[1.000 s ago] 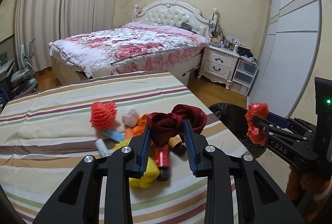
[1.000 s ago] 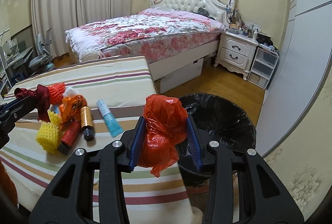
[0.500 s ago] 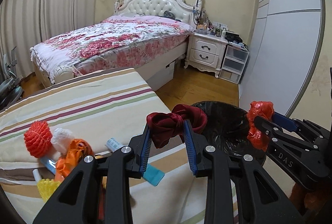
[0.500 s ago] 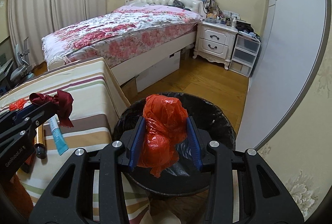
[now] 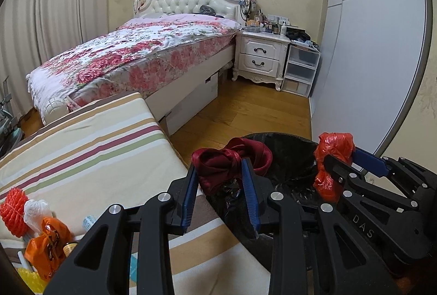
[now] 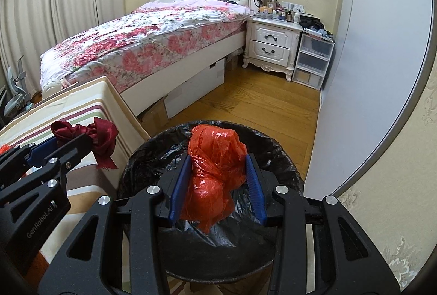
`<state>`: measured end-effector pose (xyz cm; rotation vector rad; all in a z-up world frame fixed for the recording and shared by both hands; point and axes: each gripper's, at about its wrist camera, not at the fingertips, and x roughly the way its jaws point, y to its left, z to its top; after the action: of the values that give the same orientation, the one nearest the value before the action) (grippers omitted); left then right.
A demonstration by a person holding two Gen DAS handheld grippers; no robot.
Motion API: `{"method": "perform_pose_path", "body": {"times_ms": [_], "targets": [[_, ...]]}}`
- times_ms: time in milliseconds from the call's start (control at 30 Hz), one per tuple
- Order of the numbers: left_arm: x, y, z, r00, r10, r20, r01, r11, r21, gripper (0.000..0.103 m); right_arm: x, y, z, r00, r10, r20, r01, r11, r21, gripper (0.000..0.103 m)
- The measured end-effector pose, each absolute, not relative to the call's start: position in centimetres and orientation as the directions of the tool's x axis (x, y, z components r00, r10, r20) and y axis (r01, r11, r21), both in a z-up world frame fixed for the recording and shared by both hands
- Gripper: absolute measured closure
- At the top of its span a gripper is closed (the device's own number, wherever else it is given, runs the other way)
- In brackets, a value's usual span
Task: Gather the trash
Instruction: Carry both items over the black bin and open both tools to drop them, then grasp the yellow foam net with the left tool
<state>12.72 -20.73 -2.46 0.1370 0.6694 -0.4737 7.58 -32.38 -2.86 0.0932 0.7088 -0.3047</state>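
I'm at the drop: both grippers' jaws are opening, left gripper [image 5: 220, 181] around the ribbon [image 5: 232, 162], right gripper [image 6: 217, 183] around the red bag [image 6: 215, 169] (2 loads), over the bin [image 6: 284, 158]; next, let go fully.

Black hand-held gripper [image 5: 220, 180], blue pads, seemingly silver screws.

Right claw [image 6: 217, 180] over black-lined round trash bin [image 6: 284, 158], jaws opening, crumpled red plastic bag [image 6: 215, 172] between blue pads. Left claw [image 6: 58, 147] at left above striped-cloth desk [image 6: 90, 104], carrying dark red satin ribbon bow [image 6: 95, 135].
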Motion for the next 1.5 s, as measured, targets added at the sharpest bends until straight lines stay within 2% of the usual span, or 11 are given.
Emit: {"method": "perform_pose_path", "body": {"times_ms": [67,133,200,367,867,1500], "targets": [[13.0,-21.2,-2.7,0.683,-0.364,-0.633,0.463,0.886,-0.009,0.057,7.7,-33.0,-2.9,0.716,-0.259,-0.648,0.325,0.945,-0.018,0.049],[13.3,-21.5,-2.9,0.68,-0.362,-0.638,0.461,0.887,-0.012,0.05,7.8,-33.5,-3.1,0.716,-0.262,-0.647,0.337,0.941,-0.009,0.049],[13.3,-21.5,-3.1,0.682,-0.357,-0.638,0.455,0.891,-0.013,0.037,7.9,-33.9,-3.2,0.712,-0.266,-0.65,0.347,0.938,-0.003,0.049],[13.4,-21.4,-3.3,0.681,-0.347,-0.645,0.45,0.893,-0.006,0.03,7.8,-34.7,-3.2,0.707,-0.273,-0.652,0.37,0.929,0.012,0.048],[10.5,-16.4,-0.9,0.709,-0.301,-0.637,0.388,0.922,-0.003,0.027,5.3,-31.6,-2.2,0.724,-0.227,-0.651,0.332,0.942,0.041,0.045],[5.3,-3.3,-1.4,0.738,-0.088,-0.669,0.133,0.991,0.017,0.027,1.5,-20.8,-2.5,0.733,-0.066,-0.677,0.121,0.992,0.034,0.045]]}}
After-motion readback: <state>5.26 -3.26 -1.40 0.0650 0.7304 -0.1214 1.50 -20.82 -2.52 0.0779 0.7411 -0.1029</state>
